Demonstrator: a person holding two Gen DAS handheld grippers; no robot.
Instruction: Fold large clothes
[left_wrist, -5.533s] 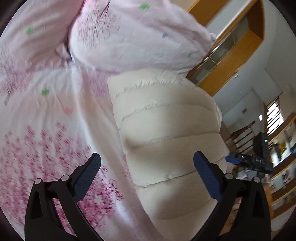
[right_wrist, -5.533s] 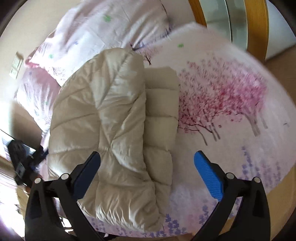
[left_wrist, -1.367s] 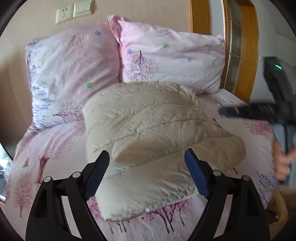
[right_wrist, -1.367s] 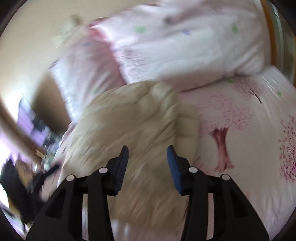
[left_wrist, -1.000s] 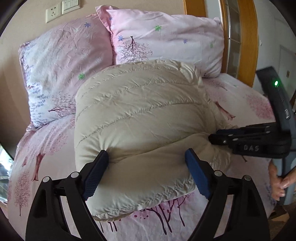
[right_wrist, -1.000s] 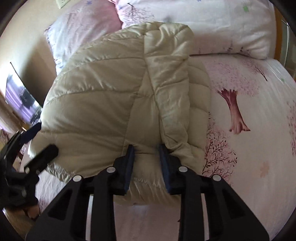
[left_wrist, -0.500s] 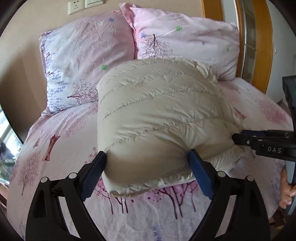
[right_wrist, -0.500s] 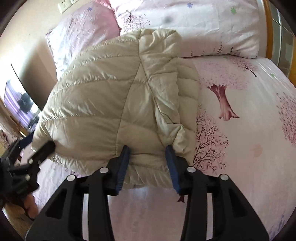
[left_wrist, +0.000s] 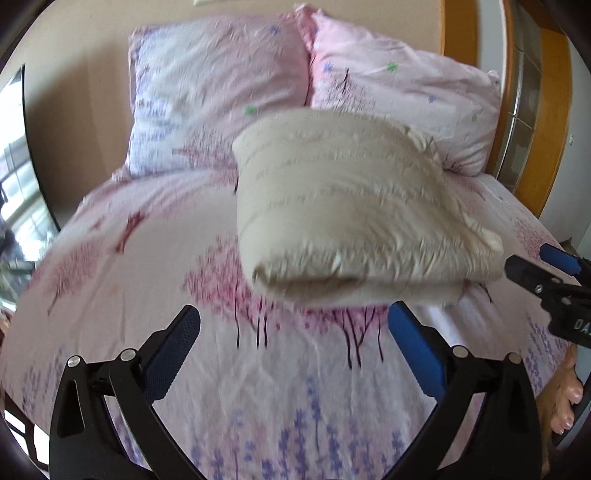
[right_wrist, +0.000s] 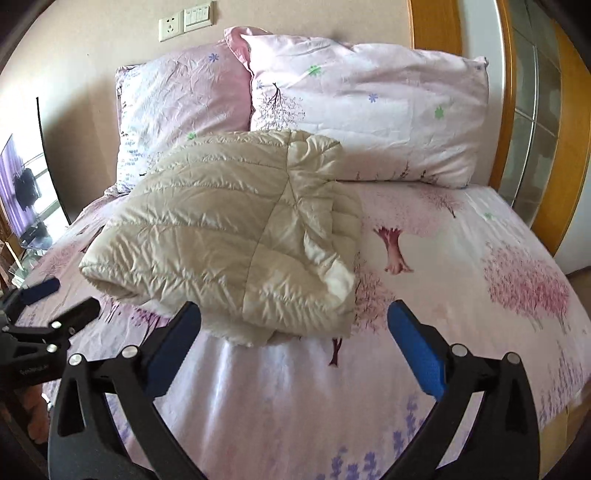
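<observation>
A cream quilted puffer jacket (left_wrist: 347, 206) lies folded into a thick bundle in the middle of the bed; it also shows in the right wrist view (right_wrist: 236, 240). My left gripper (left_wrist: 293, 350) is open and empty, held back from the jacket's near edge. My right gripper (right_wrist: 293, 343) is open and empty, just in front of the jacket's near edge. Each gripper shows at the side of the other's view: the right one (left_wrist: 546, 273) and the left one (right_wrist: 48, 302).
The bed sheet (right_wrist: 461, 266) is pink with tree prints. Two pink pillows (right_wrist: 362, 103) lean against the wall at the head. A wooden frame (right_wrist: 513, 110) stands at the right. A window (left_wrist: 14, 184) is at the left.
Both grippers have pulled back from the jacket. The right gripper, shut on the jacket's edge a second ago, has opened wide and let go. The jacket now lies flatter on the bed.
</observation>
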